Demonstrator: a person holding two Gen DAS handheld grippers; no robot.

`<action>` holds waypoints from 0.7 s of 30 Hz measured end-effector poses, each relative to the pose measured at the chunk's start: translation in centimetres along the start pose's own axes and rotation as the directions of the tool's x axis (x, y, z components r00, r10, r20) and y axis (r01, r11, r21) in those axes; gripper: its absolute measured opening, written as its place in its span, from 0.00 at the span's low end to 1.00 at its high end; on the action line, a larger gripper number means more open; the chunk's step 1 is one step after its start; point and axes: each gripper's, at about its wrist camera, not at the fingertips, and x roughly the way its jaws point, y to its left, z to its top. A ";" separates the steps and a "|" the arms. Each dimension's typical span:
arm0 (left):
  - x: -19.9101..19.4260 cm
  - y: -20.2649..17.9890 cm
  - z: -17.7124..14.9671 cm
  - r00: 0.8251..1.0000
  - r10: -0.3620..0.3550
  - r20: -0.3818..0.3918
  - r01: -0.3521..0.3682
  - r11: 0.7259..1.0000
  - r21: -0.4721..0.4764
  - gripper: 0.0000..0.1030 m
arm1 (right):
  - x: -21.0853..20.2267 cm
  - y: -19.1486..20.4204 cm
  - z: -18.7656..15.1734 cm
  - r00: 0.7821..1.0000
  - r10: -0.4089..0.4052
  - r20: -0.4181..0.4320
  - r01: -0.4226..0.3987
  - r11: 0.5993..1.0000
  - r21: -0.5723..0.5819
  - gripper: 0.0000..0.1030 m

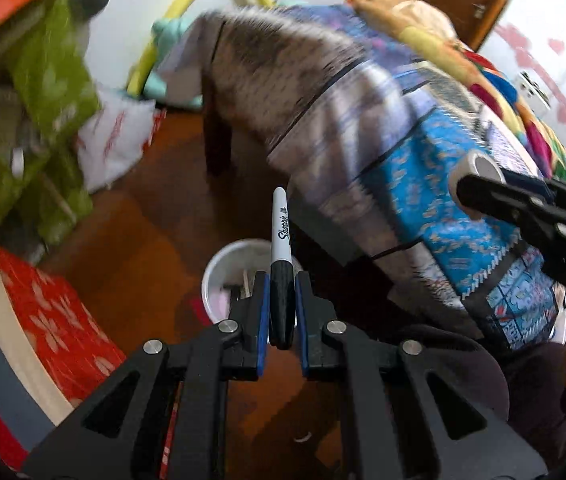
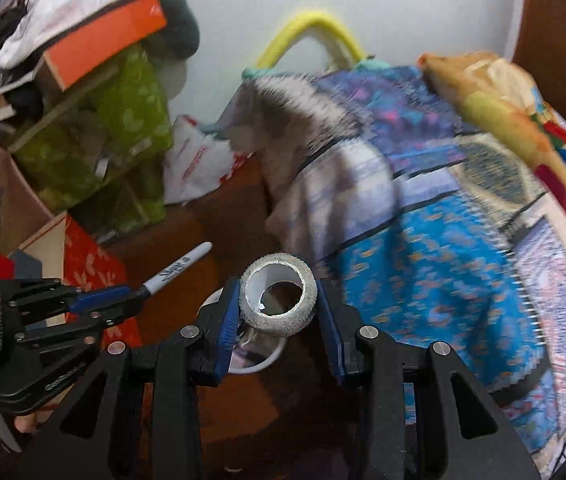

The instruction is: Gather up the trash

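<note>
The left tool is clamped on a black-and-white Sharpie permanent marker, its blue-padded fingers pressing the black cap from both sides while the white barrel sticks straight out past the tips. Directly below and beyond the marker sits a round white plastic waste bin on the dark brown wooden floor, with some scraps visible inside it (too blurred to name).

The right tool grips a grey, rough-surfaced roll of tape with a white inner core, held crosswise between its fingers so that the roll's hole faces the camera. The same white bin shows just under the roll, partly hidden by it.

In the right wrist view the left tool is off to the left with the marker angled up and to the right, near the roll but apart from it.

Further out, a bed draped in a blue patterned quilt fills the right side, and a green leaf-print fabric organiser stands against the white wall at the left.
</note>
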 end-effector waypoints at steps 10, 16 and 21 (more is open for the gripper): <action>6.0 3.4 -1.0 0.995 0.003 -0.101 -0.015 0.993 -0.121 0.11 | 7.1 2.3 -0.6 0.982 0.095 -0.164 -0.095 0.995 0.013 0.34; 7.0 3.5 -0.3 0.994 -0.052 -0.095 0.038 0.988 -0.151 0.14 | 9.1 2.6 0.1 0.964 0.148 -0.222 -0.143 0.989 0.039 0.38; 6.4 2.3 0.1 0.997 0.005 -0.074 -0.011 0.997 -0.081 0.22 | 9.1 2.8 -0.2 0.966 0.118 -0.230 -0.118 0.993 0.015 0.41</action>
